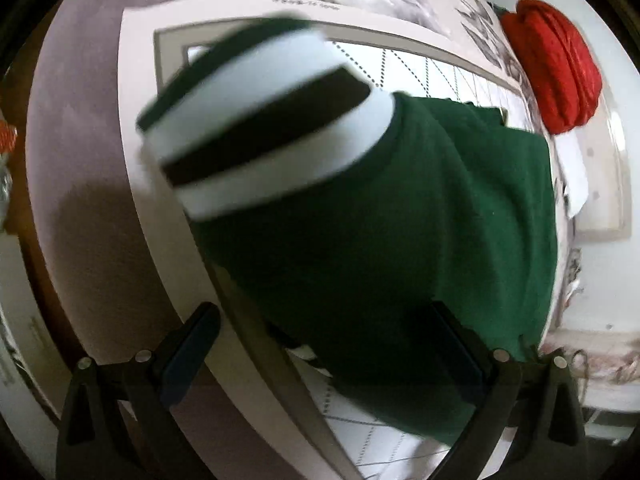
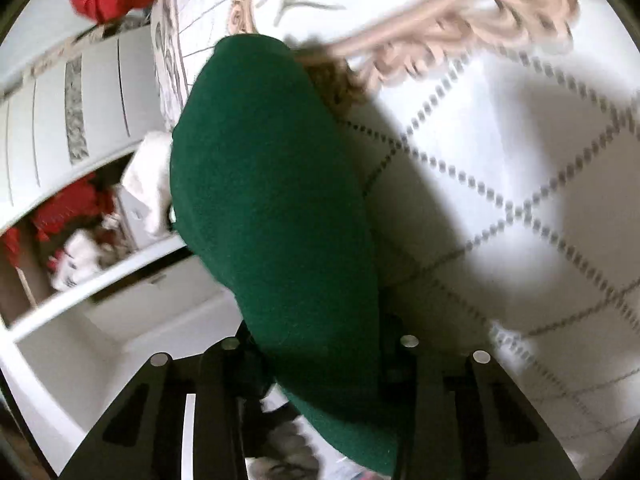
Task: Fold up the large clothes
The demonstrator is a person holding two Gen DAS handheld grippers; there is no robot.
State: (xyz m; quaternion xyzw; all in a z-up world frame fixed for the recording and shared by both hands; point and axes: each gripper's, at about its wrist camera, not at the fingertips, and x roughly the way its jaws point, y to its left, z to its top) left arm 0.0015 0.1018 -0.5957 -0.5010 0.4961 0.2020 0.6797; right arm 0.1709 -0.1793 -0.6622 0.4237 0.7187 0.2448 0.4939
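The green garment (image 1: 400,248) lies on a white quilted bedspread (image 1: 404,64), its long axis running away from the left claw (image 1: 336,344), whose 2 fingers stand spread over the near hem; a blurred white-and-dark striped part (image 1: 264,120) lifts at the far end; the right claw (image 2: 320,344) pinches a green fold (image 2: 272,208), fingertips hidden; a red bundle (image 1: 556,64) sits beyond; an open drawer (image 2: 72,236) holds red and white items, indistinct.

both wrist views close above green garment (image 1: 380,240)
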